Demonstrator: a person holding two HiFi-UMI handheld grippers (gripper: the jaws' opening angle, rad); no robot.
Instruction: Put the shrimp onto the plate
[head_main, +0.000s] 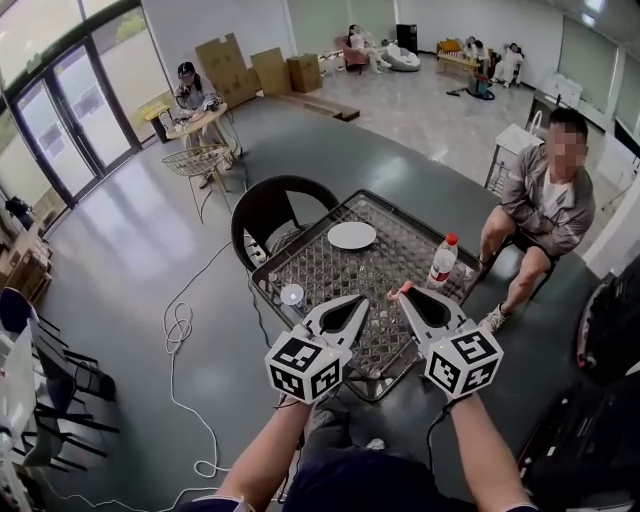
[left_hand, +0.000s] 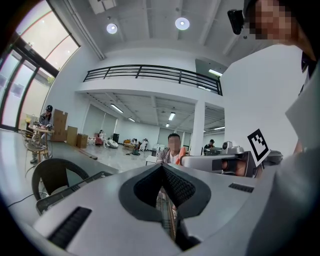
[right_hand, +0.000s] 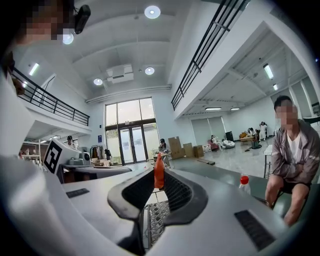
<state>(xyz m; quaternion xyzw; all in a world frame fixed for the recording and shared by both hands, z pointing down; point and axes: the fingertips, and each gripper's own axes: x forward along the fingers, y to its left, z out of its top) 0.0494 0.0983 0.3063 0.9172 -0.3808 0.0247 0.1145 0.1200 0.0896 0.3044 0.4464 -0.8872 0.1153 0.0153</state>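
Though empty, 1 plate (head_main: 352, 236) on table (head_main: 330, 272); right fingers (right_hand: 186, 192) tight around shrimp (right_hand: 159, 172), left fingers (left_hand: 181, 188) together.

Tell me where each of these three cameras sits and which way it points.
Head view: on the person's head, aimed down at the table; both forearms, the left gripper and right gripper show.
Left gripper view: on the left gripper, looking along its closed fingers across the hall; right gripper alongside.
Right gripper view: on the right gripper, looking past the shrimp pinched in its fingers toward glass doors.
Shared: all three show the seated person; head and right gripper views show the bottle.
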